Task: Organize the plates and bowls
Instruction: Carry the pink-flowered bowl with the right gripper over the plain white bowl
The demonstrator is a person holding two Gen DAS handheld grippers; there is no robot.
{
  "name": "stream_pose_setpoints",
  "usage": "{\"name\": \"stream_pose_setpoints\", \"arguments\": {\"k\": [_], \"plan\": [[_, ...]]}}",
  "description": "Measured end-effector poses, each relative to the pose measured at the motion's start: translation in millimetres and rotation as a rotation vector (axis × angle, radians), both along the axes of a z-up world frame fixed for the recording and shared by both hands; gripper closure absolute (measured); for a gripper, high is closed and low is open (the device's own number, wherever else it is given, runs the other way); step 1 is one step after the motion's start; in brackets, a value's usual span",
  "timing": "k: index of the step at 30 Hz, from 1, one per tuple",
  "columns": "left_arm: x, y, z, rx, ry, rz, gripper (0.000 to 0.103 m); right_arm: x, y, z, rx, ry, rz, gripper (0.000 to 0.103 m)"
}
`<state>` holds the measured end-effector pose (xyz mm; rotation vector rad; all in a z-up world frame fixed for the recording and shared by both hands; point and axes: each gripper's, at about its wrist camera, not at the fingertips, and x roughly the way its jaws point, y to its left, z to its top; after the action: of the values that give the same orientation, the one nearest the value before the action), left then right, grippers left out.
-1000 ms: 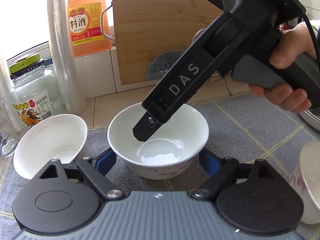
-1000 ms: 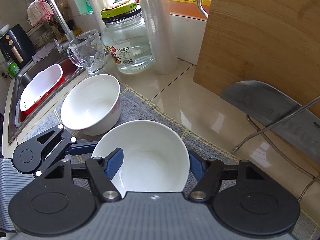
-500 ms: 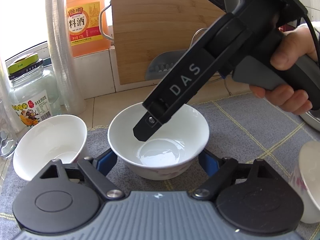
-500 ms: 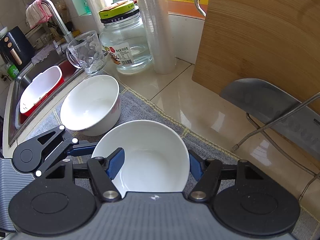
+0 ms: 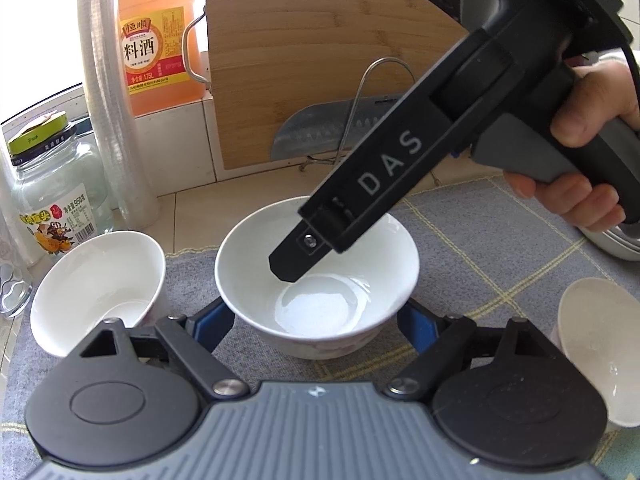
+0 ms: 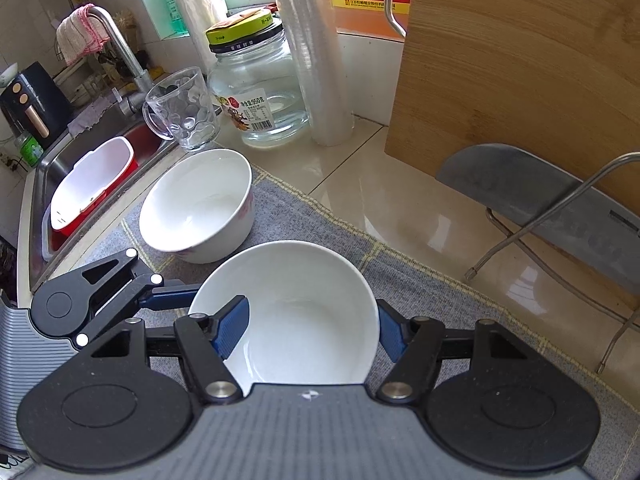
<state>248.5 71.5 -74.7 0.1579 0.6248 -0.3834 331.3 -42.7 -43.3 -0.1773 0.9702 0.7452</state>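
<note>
A white bowl (image 5: 320, 308) (image 6: 304, 320) sits on the grey checked mat (image 5: 500, 240). My left gripper (image 5: 316, 322) has its blue pads against the bowl's lower wall on both sides, shut on it. From the upper right a hand holds my right gripper (image 6: 310, 330); it is shut on the same bowl, one pad inside near the rim, the other outside. Its inner finger (image 5: 288, 268) reaches into the bowl in the left wrist view. A second white bowl (image 5: 96, 280) (image 6: 196, 208) stands to the left, tilted. A third white bowl (image 5: 596, 352) lies at the right edge.
Behind the mat stand a glass jar (image 6: 256, 92), a glass mug (image 6: 184, 112), a clear plastic roll (image 6: 316, 60), an orange cooking-wine bottle (image 5: 156, 44) and a wooden board (image 6: 520, 60) with a cleaver (image 6: 540, 200) on a wire stand. The sink (image 6: 44, 176) lies at the left.
</note>
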Motion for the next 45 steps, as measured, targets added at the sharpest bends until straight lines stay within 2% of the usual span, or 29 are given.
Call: {"name": "stream_pose_setpoints", "arguments": {"k": [15, 27, 45], "plan": [[-40.1, -11.8, 28.3, 0.005, 0.017, -0.1, 0.015, -50.1, -30.4, 23.6, 0.054, 0.01, -0.063, 0.03], [-71.4, -29.4, 46.9, 0.009, 0.014, -0.195, 0.015, -96.7, -60.7, 40.4, 0.06, -0.006, -0.119, 0.03], [-99.1, -65.8, 50.0, 0.01, 0.025, -0.333, 0.015, -145.4, -109.1, 43.9, 0.086, -0.003, -0.249, 0.03]]}}
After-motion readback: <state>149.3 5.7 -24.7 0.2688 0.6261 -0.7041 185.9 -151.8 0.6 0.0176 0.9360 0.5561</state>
